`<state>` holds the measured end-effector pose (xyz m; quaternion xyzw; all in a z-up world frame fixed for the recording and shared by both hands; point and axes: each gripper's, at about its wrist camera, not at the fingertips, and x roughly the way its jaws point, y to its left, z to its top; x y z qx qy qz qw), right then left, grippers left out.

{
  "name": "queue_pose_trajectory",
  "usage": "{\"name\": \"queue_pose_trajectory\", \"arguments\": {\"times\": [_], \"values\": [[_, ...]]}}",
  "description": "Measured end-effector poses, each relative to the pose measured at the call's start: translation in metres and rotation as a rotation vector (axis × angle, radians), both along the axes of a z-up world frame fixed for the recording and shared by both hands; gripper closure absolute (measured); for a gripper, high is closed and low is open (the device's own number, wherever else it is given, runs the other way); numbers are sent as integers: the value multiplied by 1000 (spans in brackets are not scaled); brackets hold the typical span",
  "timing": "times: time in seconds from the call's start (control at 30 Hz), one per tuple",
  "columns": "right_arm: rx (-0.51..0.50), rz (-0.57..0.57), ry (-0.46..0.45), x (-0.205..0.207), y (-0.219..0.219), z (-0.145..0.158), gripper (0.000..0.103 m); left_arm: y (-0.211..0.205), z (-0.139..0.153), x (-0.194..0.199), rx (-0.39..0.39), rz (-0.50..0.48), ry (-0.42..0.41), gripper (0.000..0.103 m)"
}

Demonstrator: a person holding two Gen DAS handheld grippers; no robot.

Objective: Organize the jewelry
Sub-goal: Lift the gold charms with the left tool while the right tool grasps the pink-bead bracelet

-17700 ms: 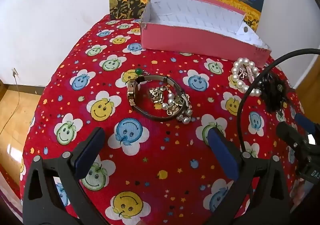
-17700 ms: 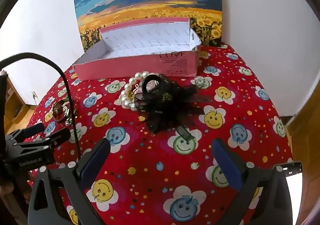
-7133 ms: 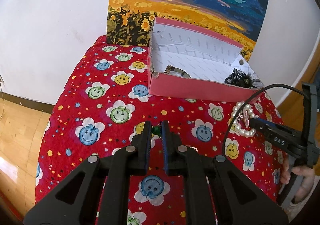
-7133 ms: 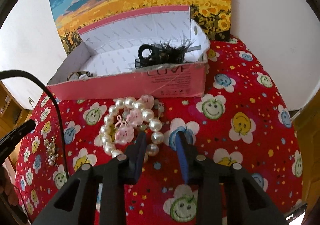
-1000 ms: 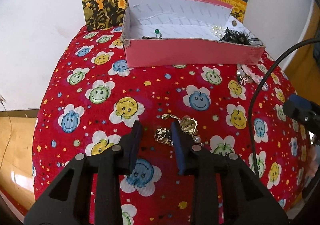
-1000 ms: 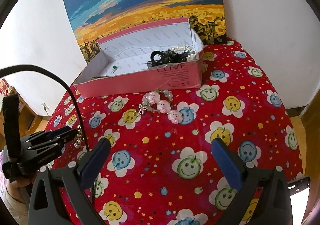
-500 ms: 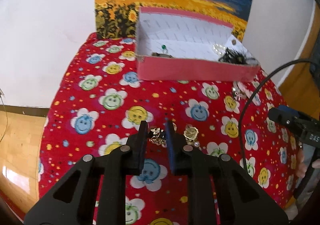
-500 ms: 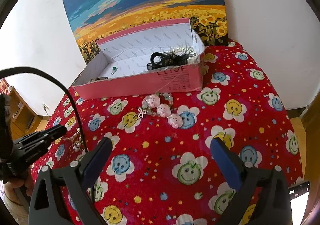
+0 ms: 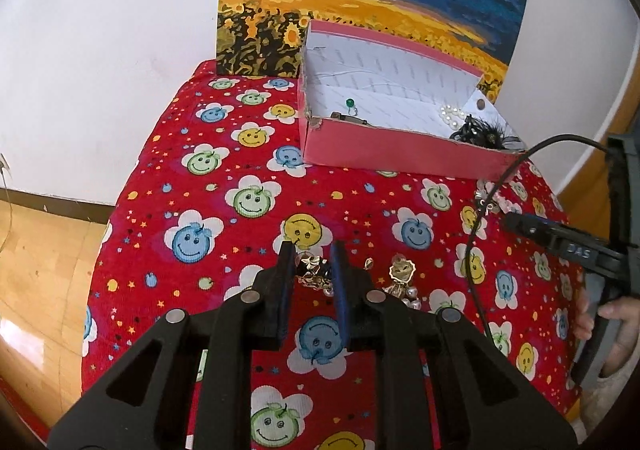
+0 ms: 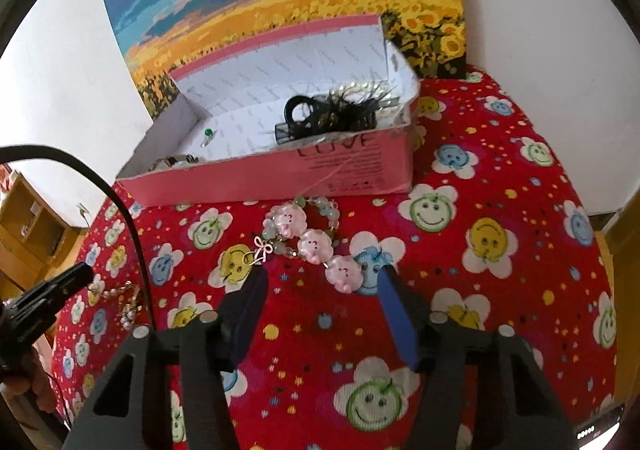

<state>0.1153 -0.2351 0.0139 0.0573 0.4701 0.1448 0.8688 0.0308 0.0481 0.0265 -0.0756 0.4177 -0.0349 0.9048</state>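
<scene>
Meanwhile the left hand-held gripper (image 9: pixel 313 264) pinched a gold earring (image 9: pixel 313 270); the right hand-held gripper (image 10: pixel 320 286) (jaws closing, nothing gripped) neared the bracelet (image 10: pixel 306 236).

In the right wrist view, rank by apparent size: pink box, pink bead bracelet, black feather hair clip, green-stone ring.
1. pink box
2. black feather hair clip and pink bead bracelet: alike; the bracelet lies nearer the camera, so unranked
3. green-stone ring

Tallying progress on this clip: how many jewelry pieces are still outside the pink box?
2: a gold earring cluster between the left hand-held gripper fingers, and a pink bead bracelet before the pink box.
</scene>
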Motion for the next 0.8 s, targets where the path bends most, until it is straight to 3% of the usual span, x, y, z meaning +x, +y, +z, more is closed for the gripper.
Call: {"name": "queue_pose_trajectory", "arguments": {"times": [0.1,0.33,0.43,0.5,0.6,0.63,0.67,0.7,0.73,0.8], "values": [[-4,-1,-1,4,2,-1,43,2,0,-1,-13,7,0,87],[37,62,14,11,5,-4,19,3,3,-4,-23,10,-6,87],[40,63,8,10,7,-4,19,3,5,-6,-24,11,-14,87],[12,66,-10,8,8,-4,27,3,7,-8,-23,11,-19,87],[-126,99,-47,3,19,-5,38,3,11,-10,-19,13,-28,87],[-156,103,-54,1,22,-5,46,3,12,-10,-18,15,-31,87],[-164,106,-55,1,23,-5,52,3,14,-11,-16,18,-34,87],[-157,110,-55,1,23,-4,70,3,16,-11,-16,19,-36,87],[-135,114,-45,1,22,-4,82,3,18,-12,-17,18,-40,87],[-115,119,-35,1,21,-4,82,3,24,-13,-14,16,-54,87]]}}
